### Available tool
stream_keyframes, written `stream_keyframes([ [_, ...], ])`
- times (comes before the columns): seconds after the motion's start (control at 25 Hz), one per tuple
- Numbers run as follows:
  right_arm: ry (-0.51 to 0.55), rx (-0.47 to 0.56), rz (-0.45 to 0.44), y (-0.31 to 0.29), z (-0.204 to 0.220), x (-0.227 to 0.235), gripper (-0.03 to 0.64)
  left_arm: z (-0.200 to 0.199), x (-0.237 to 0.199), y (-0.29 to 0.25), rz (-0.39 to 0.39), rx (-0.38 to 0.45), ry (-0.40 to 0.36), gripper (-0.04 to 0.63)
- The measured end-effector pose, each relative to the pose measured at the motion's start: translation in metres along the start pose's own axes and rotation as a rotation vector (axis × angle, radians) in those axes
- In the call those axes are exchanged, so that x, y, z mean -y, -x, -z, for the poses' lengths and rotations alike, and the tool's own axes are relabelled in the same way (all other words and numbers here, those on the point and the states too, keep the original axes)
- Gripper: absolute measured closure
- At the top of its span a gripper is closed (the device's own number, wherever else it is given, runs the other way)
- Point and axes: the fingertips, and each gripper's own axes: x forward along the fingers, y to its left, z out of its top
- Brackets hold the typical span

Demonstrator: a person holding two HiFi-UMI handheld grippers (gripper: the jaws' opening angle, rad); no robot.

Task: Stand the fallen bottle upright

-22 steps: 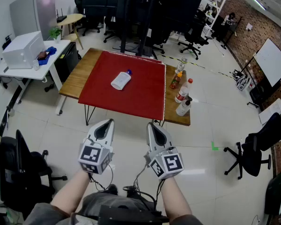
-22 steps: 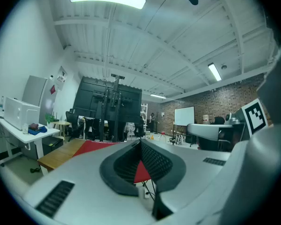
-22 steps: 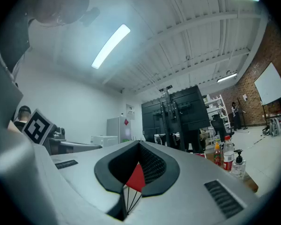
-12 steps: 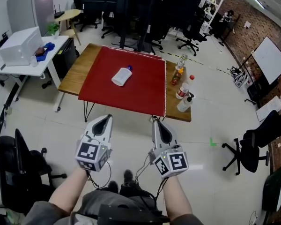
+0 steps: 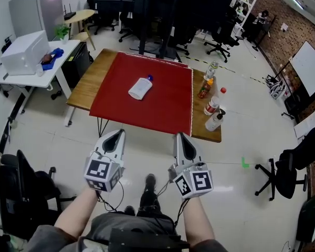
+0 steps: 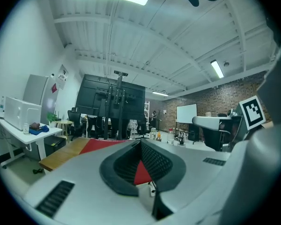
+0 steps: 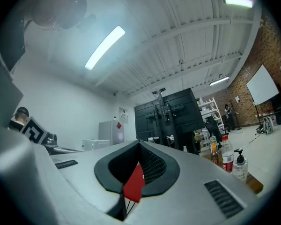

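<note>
Red cloth point(image 5: 147, 109) on the table point(image 5: 92, 83) carries the white bottle point(image 5: 140, 87), on its side, well ahead of us. Left gripper point(image 5: 117, 135) and right gripper point(image 5: 181, 137) both closed, empty. Table has drifted slightly; we seem still approaching.

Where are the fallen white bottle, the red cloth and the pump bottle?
fallen white bottle point(image 5: 139, 88): head view, middle of its body.
red cloth point(image 5: 163, 112): head view, bare part near the front.
pump bottle point(image 5: 213, 123): head view, its clear body.

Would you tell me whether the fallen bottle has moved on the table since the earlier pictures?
No. The bottle still lies on its side at the same spot on the red cloth, cap toward the far edge; only the camera shifted.
</note>
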Motion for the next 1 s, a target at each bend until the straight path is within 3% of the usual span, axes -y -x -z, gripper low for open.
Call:
stream_keyframes([
  [0.44, -0.025, 0.003, -0.026, -0.116, 0.013, 0.115, 0.617, -0.020, -0.015, -0.156, -0.013, 0.021, -0.010, 0.568],
  [1.0, -0.064, -0.037, -0.104, -0.263, 0.032, 0.241, 0.617, -0.035, -0.041, -0.342, -0.067, -0.022, 0.009, 0.568],
])
